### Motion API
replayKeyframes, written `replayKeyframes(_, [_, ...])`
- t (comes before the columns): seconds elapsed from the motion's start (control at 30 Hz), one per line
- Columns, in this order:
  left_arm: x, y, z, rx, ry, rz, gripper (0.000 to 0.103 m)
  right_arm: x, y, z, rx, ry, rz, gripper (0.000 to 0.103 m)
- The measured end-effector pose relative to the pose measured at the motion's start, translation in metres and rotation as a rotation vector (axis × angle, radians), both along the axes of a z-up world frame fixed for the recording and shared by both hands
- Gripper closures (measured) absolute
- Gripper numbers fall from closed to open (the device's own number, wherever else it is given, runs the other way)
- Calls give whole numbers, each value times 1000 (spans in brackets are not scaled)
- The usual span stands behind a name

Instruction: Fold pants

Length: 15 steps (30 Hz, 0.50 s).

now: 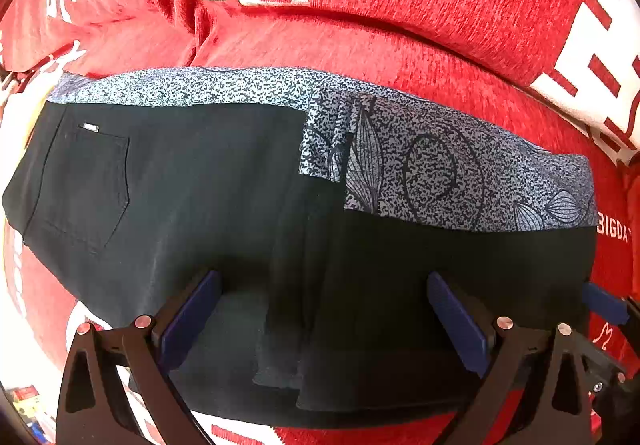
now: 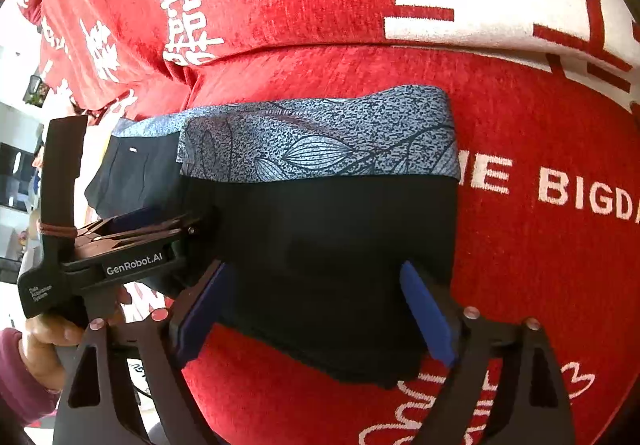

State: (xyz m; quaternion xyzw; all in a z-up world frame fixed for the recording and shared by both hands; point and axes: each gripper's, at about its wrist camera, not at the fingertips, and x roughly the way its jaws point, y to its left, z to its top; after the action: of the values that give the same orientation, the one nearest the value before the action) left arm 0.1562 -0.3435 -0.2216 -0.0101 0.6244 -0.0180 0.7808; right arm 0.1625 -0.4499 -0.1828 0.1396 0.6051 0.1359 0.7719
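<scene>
Folded black pants lie flat on a red chenille sofa cover printed with white Chinese characters and lettering, a folded blue-grey leaf-print garment lying just behind them and lapping their far edge. The left gripper hangs over the pants with jaws spread wide, holding nothing. The right gripper is likewise wide open over the pants' right end. A hand in a maroon sleeve grips the left tool's handle at the sofa's bright left edge.

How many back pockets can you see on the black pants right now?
1. A single back pocket shows on the black pants, at the left end in the left wrist view, below the patterned fabric. A second may be folded under.
</scene>
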Motion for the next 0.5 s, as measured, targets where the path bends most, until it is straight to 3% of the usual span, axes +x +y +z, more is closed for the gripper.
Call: replayKeyframes(0.5, [13,4,-1,-26,22,-84,0,-10,-10,17,19,30,-205,14])
